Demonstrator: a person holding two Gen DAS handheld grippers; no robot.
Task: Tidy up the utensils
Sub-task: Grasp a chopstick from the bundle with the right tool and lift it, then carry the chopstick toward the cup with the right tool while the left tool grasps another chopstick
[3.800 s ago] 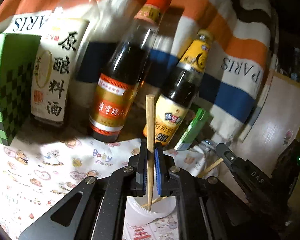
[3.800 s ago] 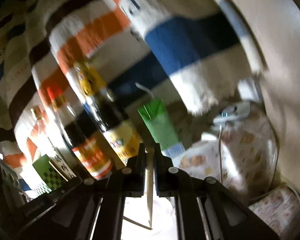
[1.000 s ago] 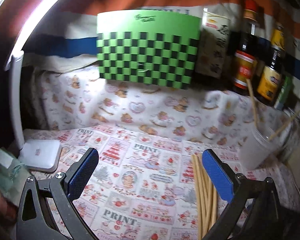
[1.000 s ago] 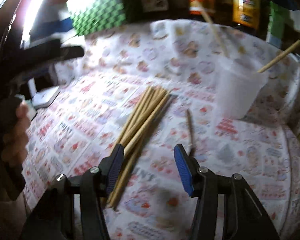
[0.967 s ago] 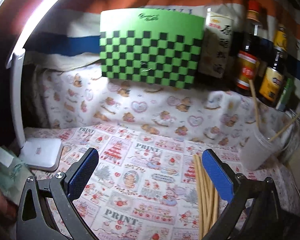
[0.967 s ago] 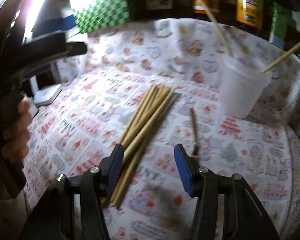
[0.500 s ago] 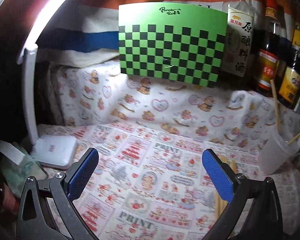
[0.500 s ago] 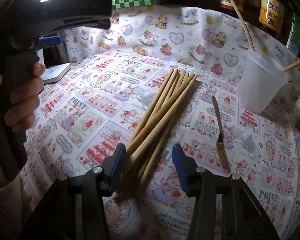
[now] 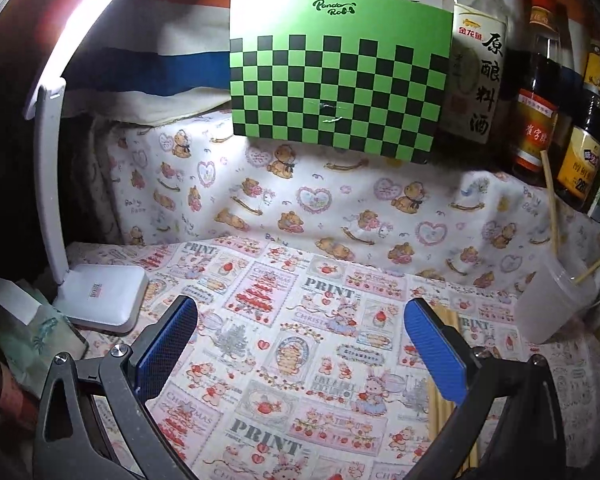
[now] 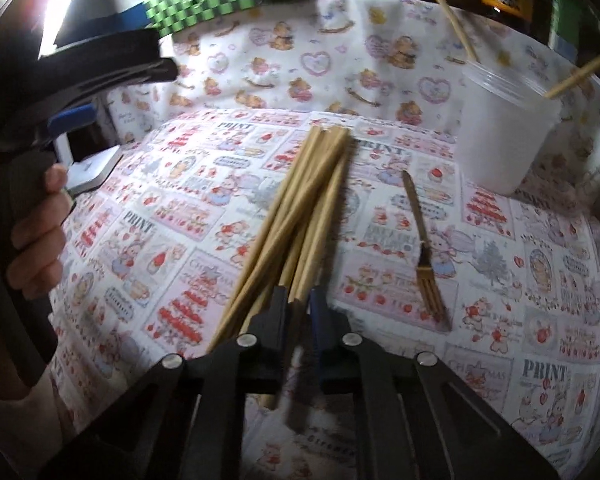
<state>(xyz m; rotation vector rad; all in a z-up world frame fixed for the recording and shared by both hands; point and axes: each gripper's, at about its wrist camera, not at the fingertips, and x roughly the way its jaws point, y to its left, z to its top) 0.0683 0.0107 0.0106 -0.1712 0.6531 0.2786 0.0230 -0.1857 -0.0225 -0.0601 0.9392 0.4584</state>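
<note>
Left gripper (image 9: 300, 344) fingers wide apart above patterned cloth (image 9: 284, 320); chopsticks (image 9: 436, 408) behind right finger

Printed cloth (image 10: 500, 300) covers the table: chopsticks (image 10: 300, 208) piled mid-cloth, fork (image 10: 422, 244) just beside them, cup (image 10: 500, 136) behind it, lamp base (image 9: 100, 296) far left.

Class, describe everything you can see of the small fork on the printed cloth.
The fork is small and slim, golden-brown, perhaps wood or bamboo. It lies flat on the printed cloth, tines toward the camera, handle pointing toward the white cup. It lies apart from the chopstick pile on its left; nothing grips it.
</note>
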